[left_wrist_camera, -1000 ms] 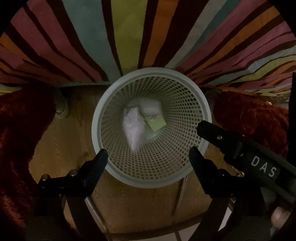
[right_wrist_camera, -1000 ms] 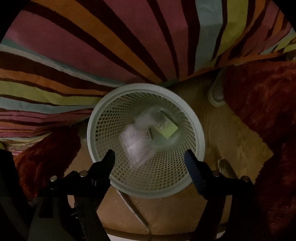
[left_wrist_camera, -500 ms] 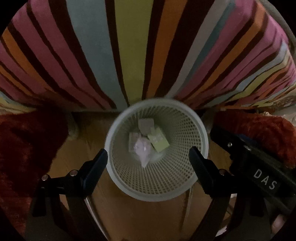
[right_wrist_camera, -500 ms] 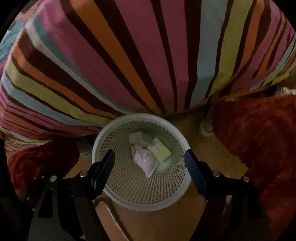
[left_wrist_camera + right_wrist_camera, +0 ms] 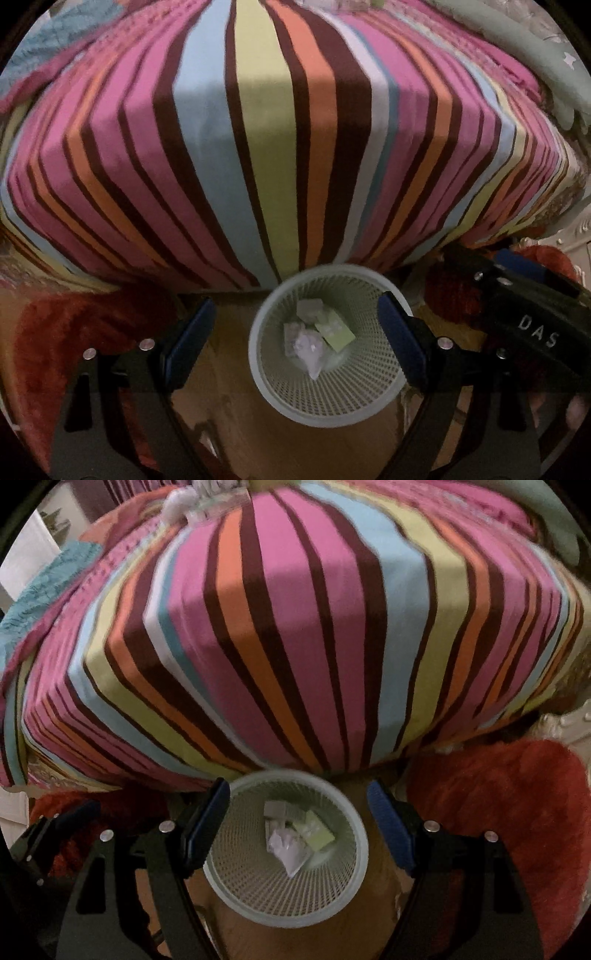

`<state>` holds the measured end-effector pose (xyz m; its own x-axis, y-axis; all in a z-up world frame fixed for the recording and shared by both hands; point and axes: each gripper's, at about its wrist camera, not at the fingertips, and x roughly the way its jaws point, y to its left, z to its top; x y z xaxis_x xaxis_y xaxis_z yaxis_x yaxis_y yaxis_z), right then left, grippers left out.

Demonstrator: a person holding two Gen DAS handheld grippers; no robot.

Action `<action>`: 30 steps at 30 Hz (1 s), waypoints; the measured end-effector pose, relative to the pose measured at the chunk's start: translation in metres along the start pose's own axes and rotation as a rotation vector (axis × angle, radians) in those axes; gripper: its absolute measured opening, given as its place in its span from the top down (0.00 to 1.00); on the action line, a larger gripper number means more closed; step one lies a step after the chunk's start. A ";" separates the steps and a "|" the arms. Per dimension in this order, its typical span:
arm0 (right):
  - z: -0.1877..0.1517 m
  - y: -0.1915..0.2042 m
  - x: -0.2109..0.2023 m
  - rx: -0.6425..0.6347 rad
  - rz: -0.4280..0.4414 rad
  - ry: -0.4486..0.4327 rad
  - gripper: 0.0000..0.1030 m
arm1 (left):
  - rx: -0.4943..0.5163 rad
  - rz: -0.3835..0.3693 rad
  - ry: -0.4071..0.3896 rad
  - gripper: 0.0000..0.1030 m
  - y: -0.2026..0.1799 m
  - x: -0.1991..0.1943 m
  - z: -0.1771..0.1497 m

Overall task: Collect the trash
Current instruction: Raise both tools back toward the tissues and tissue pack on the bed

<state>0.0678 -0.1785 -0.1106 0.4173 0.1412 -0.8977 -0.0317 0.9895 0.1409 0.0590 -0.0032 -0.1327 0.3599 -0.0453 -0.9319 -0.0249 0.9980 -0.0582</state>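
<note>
Left wrist view: both the left hand-held gripper (image 5: 295, 338) and right hand-held gripper (image 5: 297, 825) hang released above the mesh wastebasket (image 5: 369, 402), where crumpled paper (image 5: 310, 349) lies, pointing toward its near wall.

Striped bed above a wooden floor

The bed (image 5: 266, 147) in a multicoloured striped cover is the landmark; red shaggy rugs (image 5: 509, 812) lie on the wooden floor (image 5: 236, 406) at its foot.
</note>
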 end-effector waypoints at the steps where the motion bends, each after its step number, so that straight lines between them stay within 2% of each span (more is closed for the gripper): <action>1: 0.002 -0.001 -0.004 -0.004 -0.001 -0.018 0.29 | 0.001 0.002 -0.011 0.16 0.000 -0.003 0.002; 8: 0.028 -0.003 -0.029 -0.002 0.024 -0.126 0.29 | -0.015 0.004 -0.109 0.16 0.011 -0.031 0.026; 13: 0.048 0.006 -0.035 -0.045 0.022 -0.180 0.29 | -0.028 -0.004 -0.153 0.16 0.020 -0.039 0.050; 24: 0.102 0.018 -0.029 -0.075 0.033 -0.207 0.29 | -0.028 0.027 -0.234 0.16 0.037 -0.049 0.128; 30: 0.129 0.024 -0.023 -0.092 0.042 -0.213 0.29 | -0.026 0.027 -0.258 0.16 0.043 -0.041 0.169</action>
<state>0.1749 -0.1623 -0.0331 0.5955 0.1825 -0.7824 -0.1314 0.9829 0.1293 0.2007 0.0492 -0.0364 0.5848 -0.0023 -0.8112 -0.0605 0.9971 -0.0464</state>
